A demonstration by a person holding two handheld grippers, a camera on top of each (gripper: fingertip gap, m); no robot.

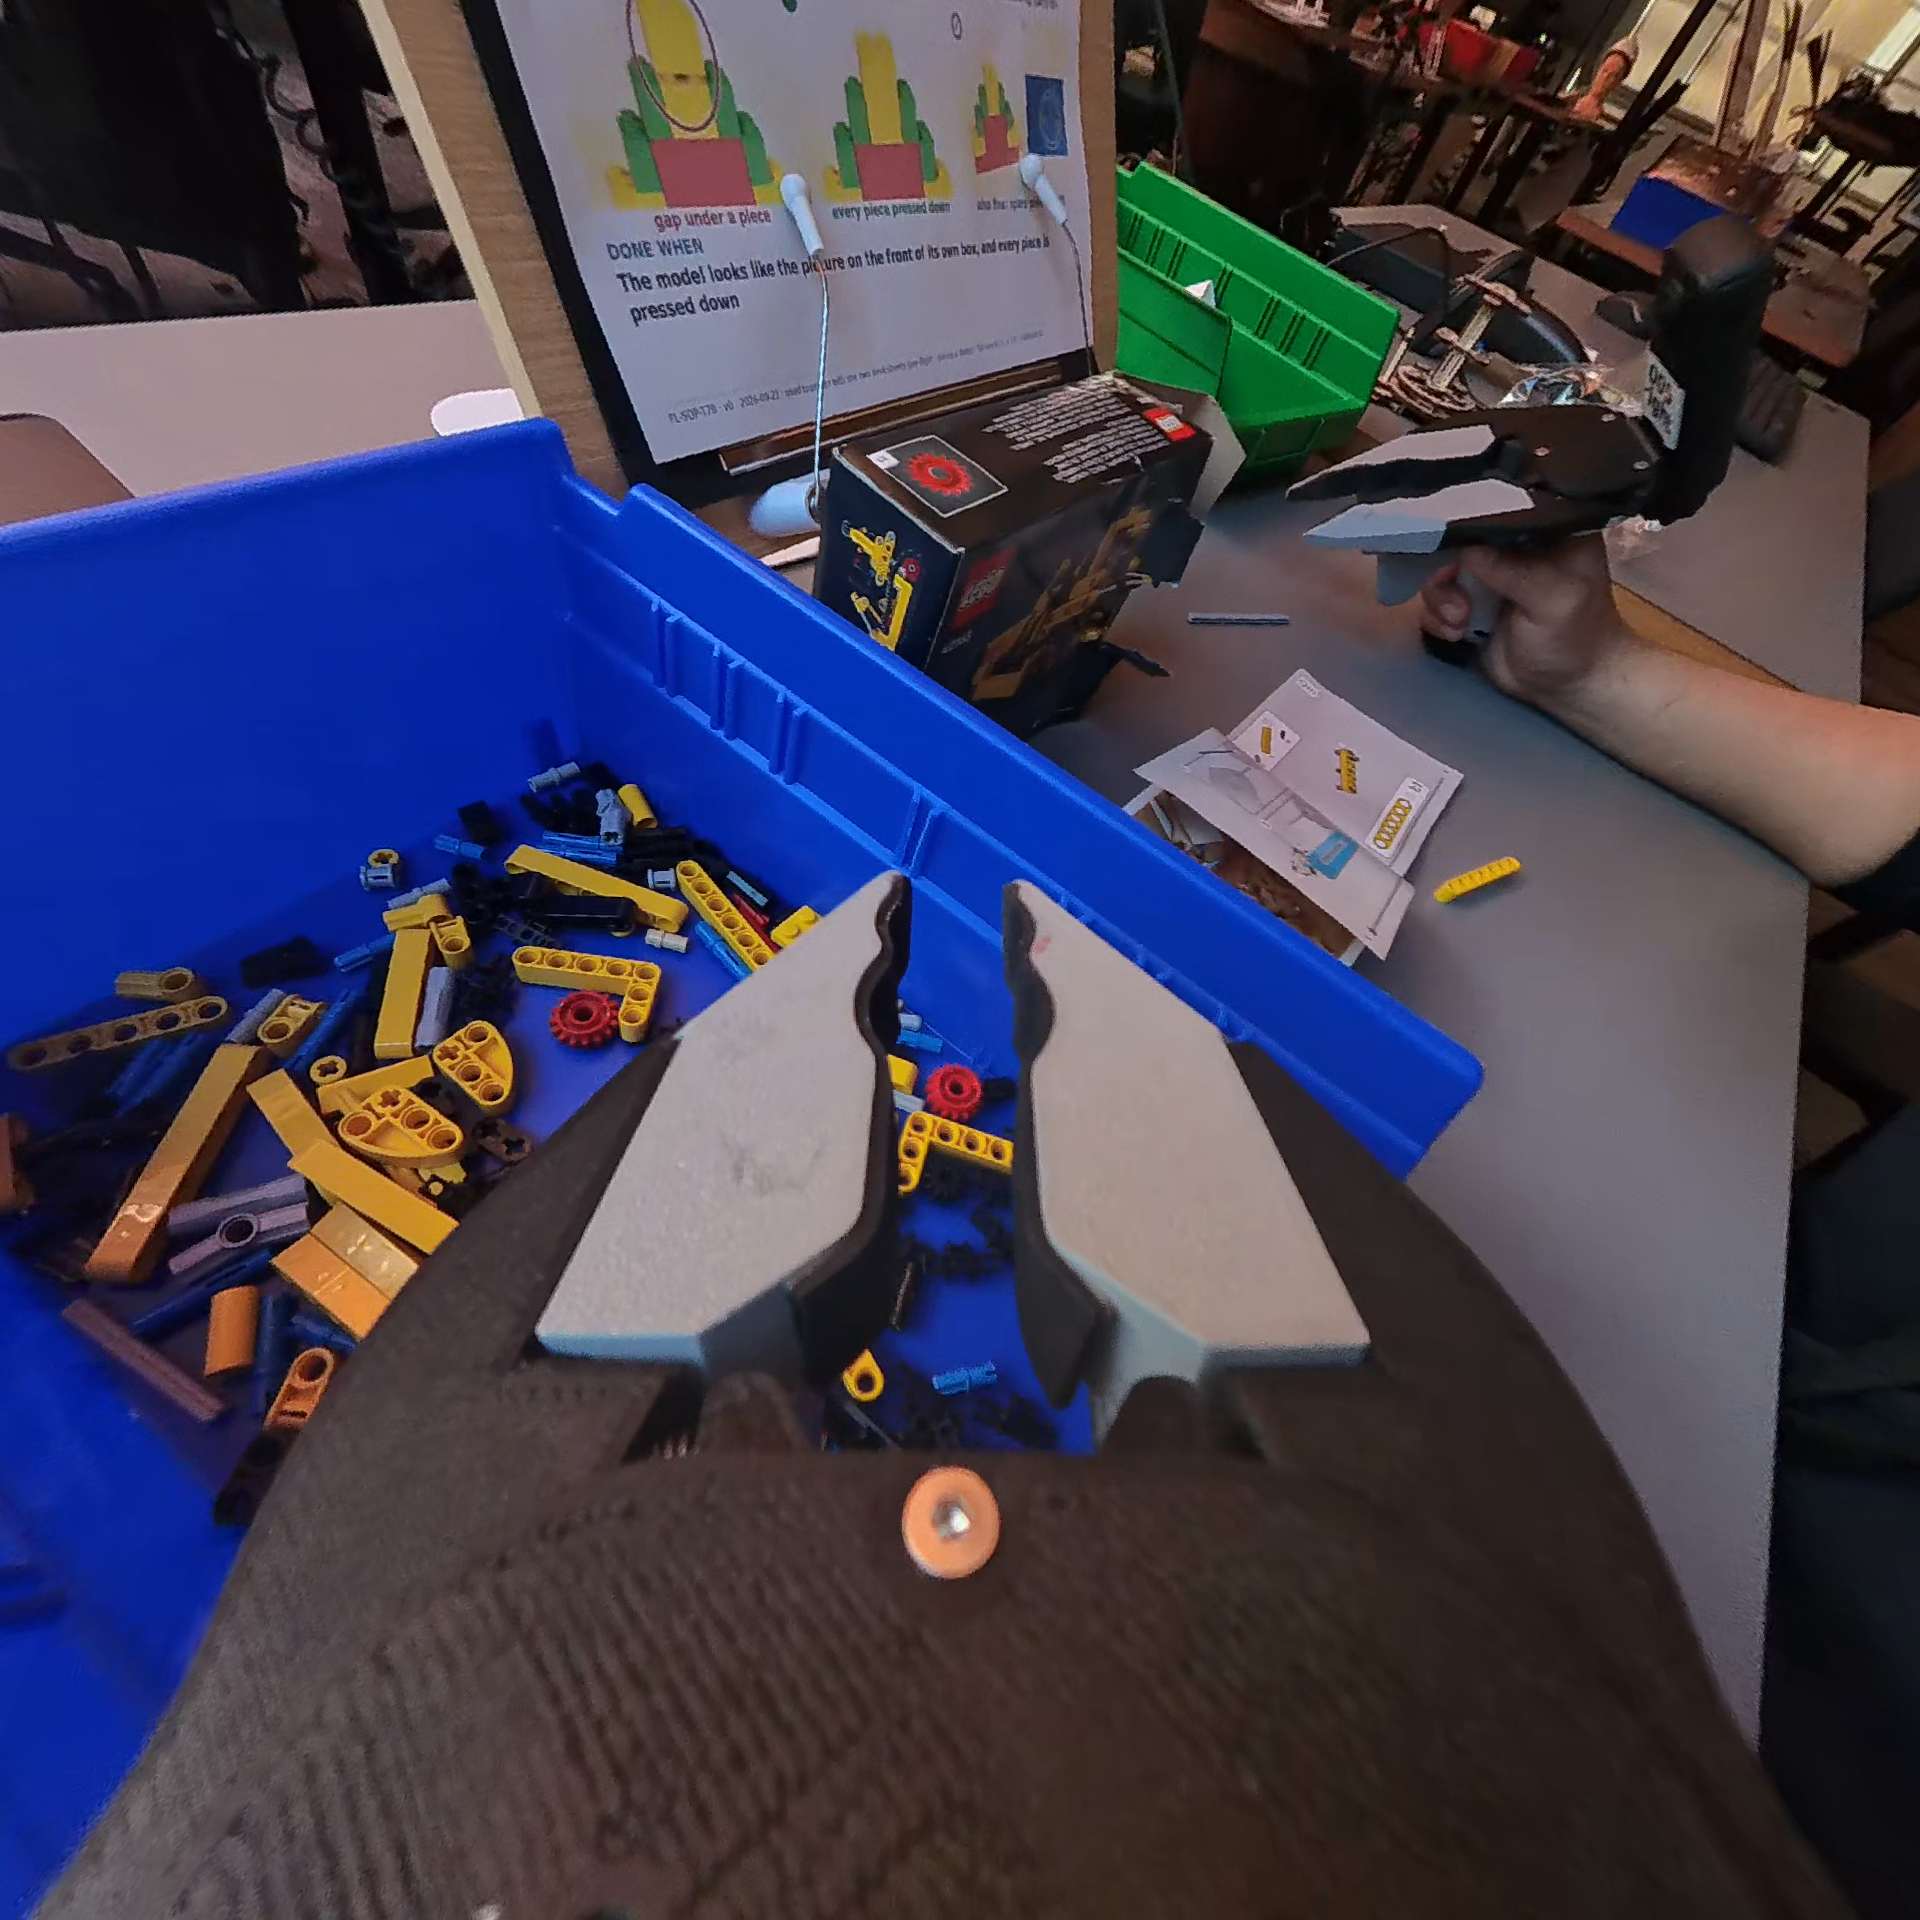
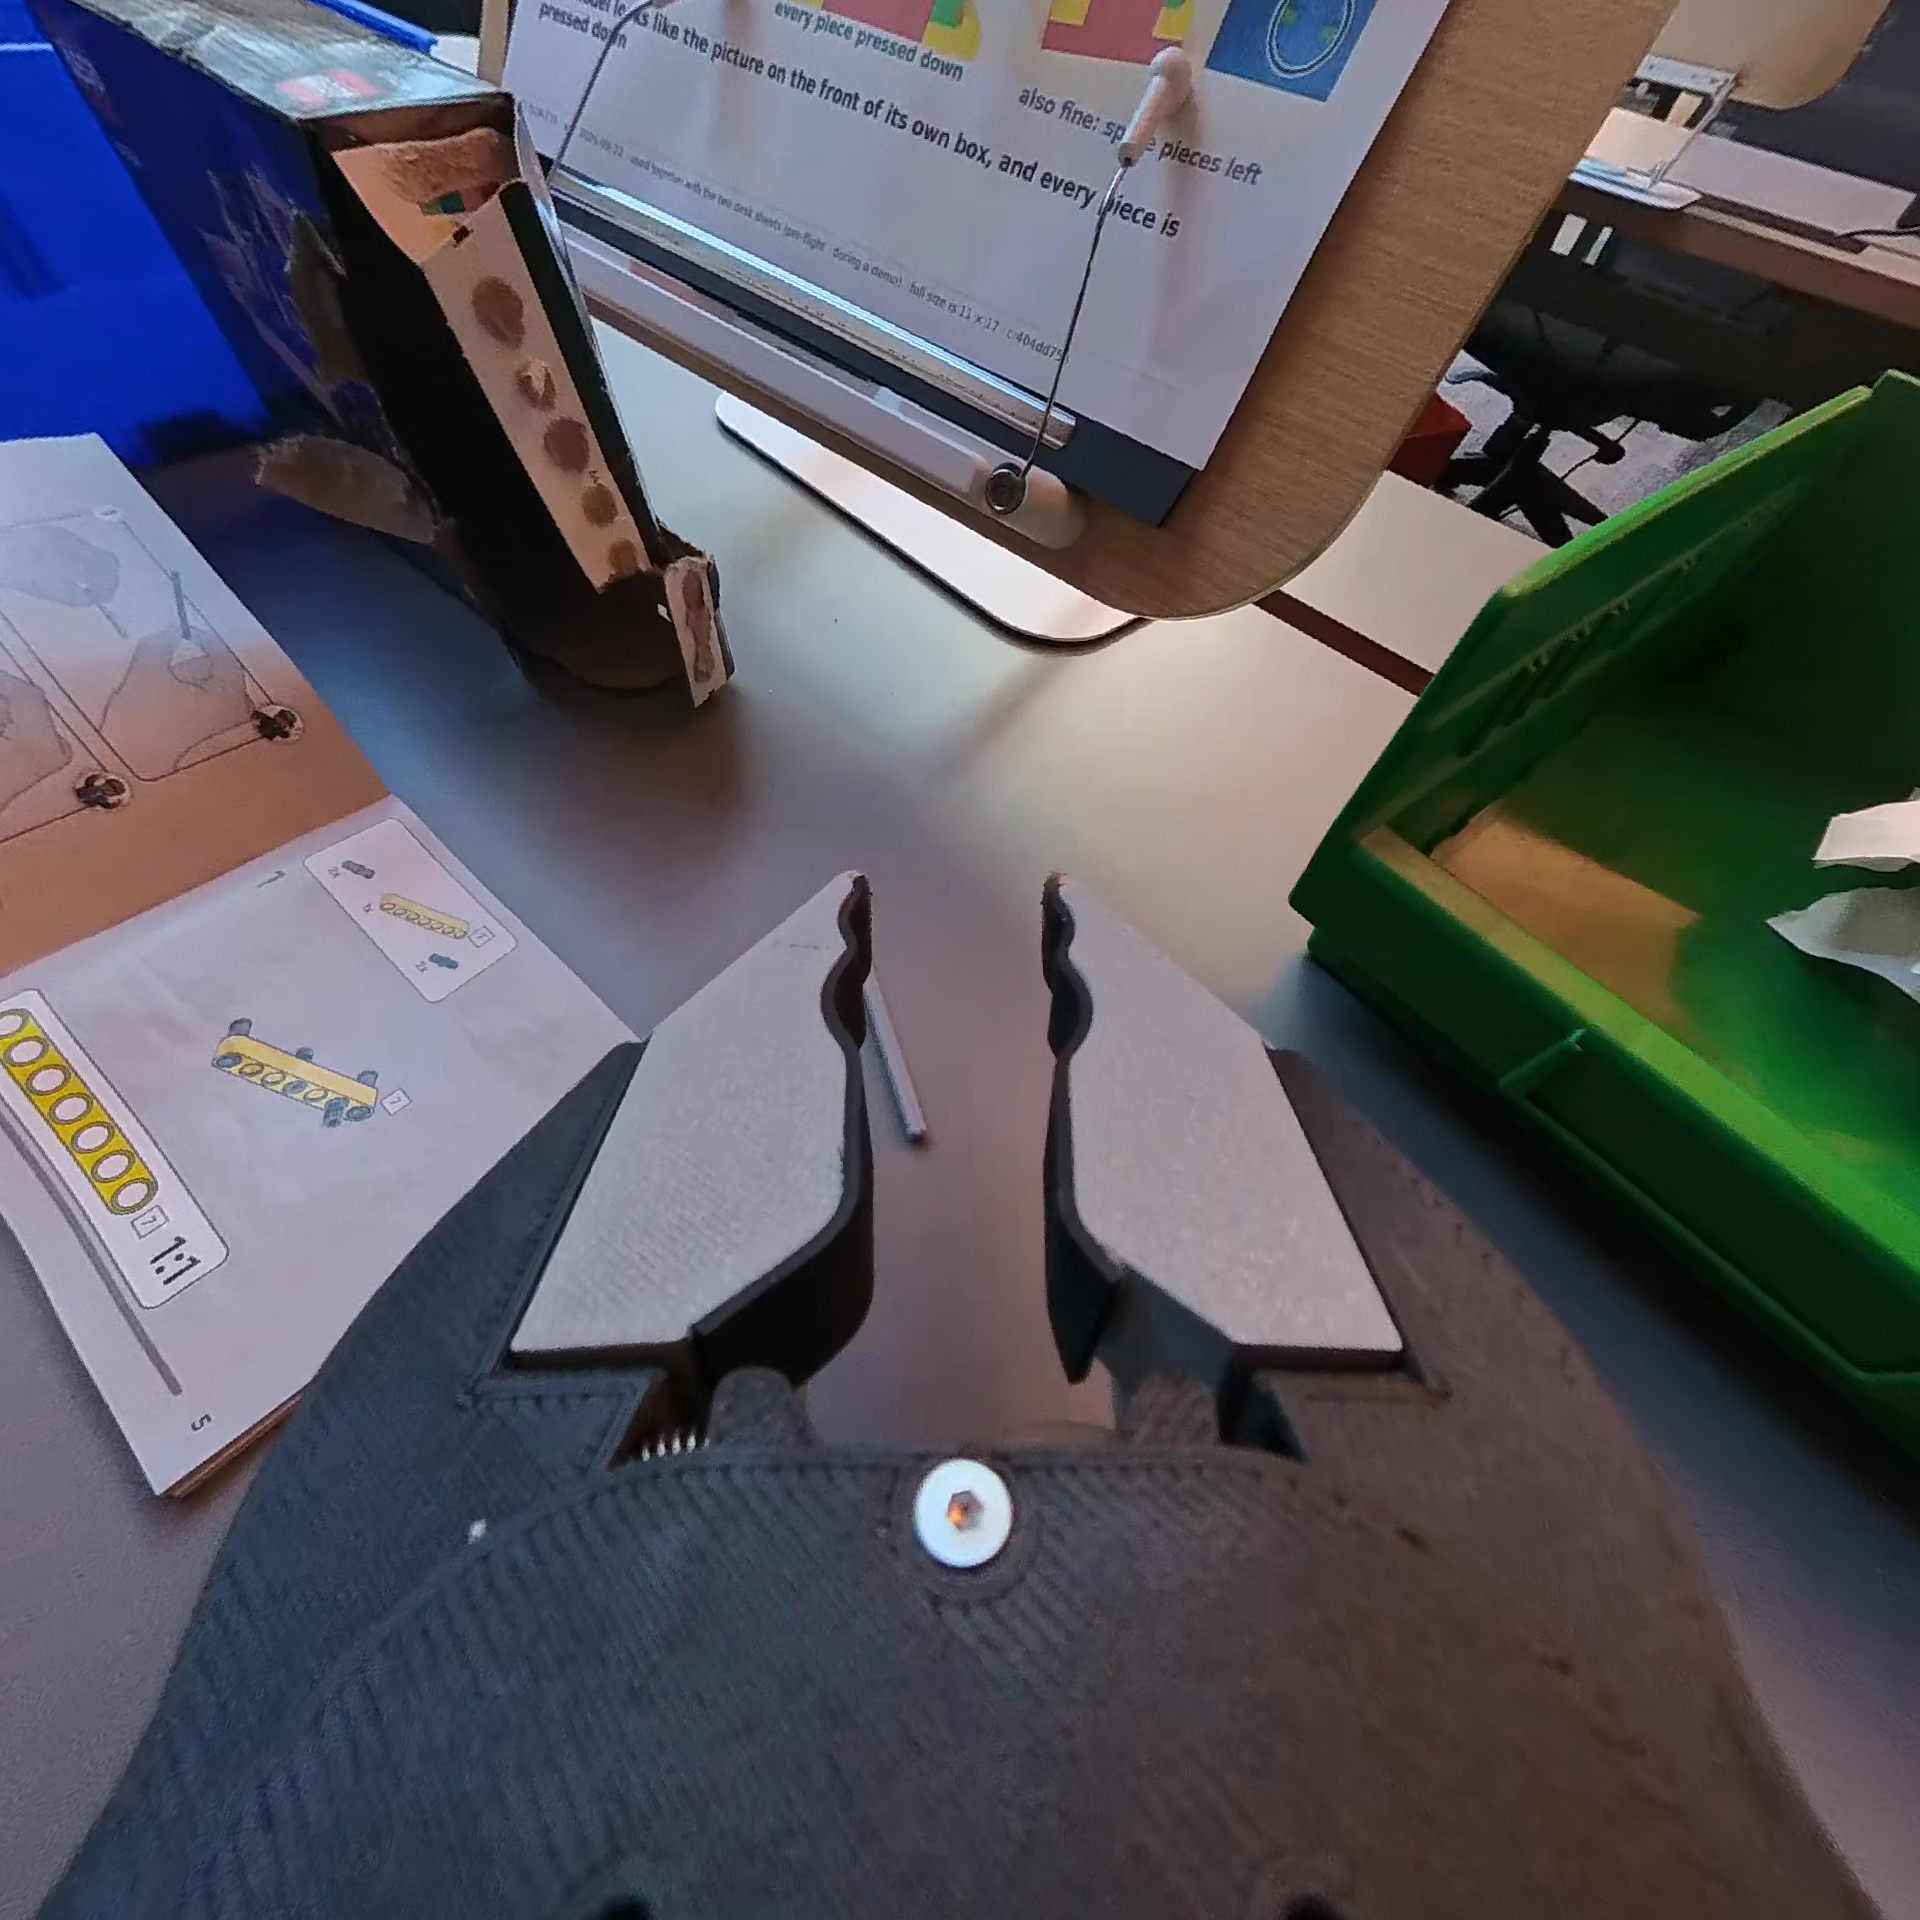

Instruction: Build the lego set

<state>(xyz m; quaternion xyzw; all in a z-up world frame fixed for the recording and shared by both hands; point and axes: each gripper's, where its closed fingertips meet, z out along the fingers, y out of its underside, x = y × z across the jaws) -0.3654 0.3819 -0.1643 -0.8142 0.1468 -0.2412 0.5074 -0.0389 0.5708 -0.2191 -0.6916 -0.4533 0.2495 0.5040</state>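
My left gripper (image 1: 956,904) is open and empty, held above the right part of a blue bin (image 1: 260,582) full of loose yellow, black, red and blue lego pieces (image 1: 416,1039). My right gripper (image 2: 951,899) is open and empty over the grey table; it also shows in the left wrist view (image 1: 1320,514). A thin grey axle (image 2: 896,1070) lies on the table between the right fingers, close to the left one; it also shows in the left wrist view (image 1: 1236,620). A yellow beam (image 1: 1475,879) lies on the table beside the open instruction booklet (image 1: 1309,800).
The lego box (image 1: 997,551) stands behind the blue bin, in front of a sign board (image 1: 831,208) on a stand. A green bin (image 2: 1662,935) holding white paper sits at the right. The booklet (image 2: 260,1039) lies left of my right gripper. A person's forearm (image 1: 1714,748) rests on the table. One gripper's finger ends stand about 40 cm off the other's. My right gripper is the nearer one to the thin grey axle (image 2: 896,1070): about 5 cm, against 40 cm. It turns up in the left wrist view (image 1: 1261,621) as well.
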